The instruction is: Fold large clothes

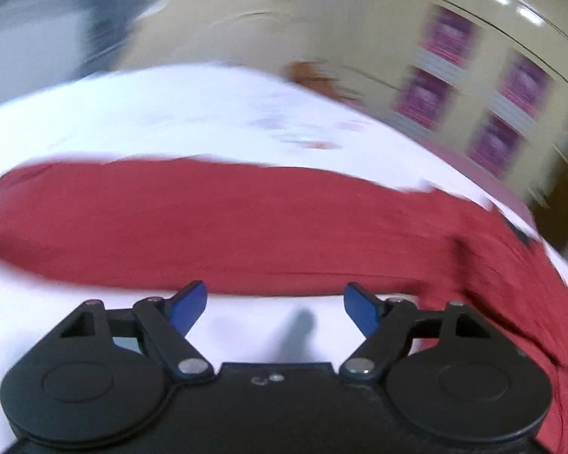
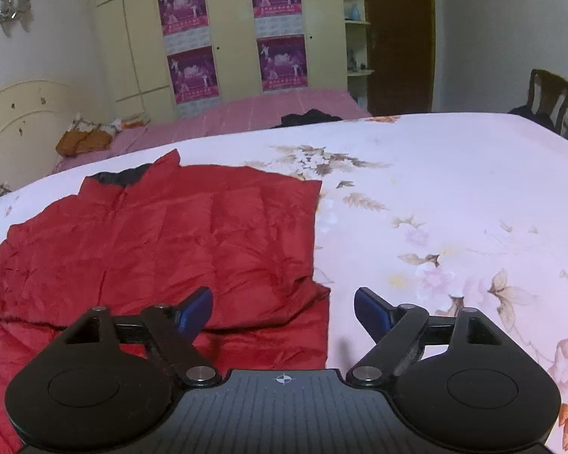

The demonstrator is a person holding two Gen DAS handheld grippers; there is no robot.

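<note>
A red quilted jacket (image 2: 163, 234) lies flat on the floral bed sheet (image 2: 454, 196), with its dark collar lining at the far end. My right gripper (image 2: 283, 312) is open and empty, hovering over the jacket's near right edge. In the blurred left wrist view the jacket (image 1: 246, 223) shows as a red band across the white sheet (image 1: 151, 113). My left gripper (image 1: 275, 308) is open and empty, just short of the jacket's near edge.
A second bed with a pink cover (image 2: 269, 109) and dark clothes (image 2: 310, 117) stands behind. A cream wardrobe with purple posters (image 2: 231, 34) lines the back wall. A wooden chair (image 2: 549, 94) is at the far right, a headboard (image 2: 22, 121) at the left.
</note>
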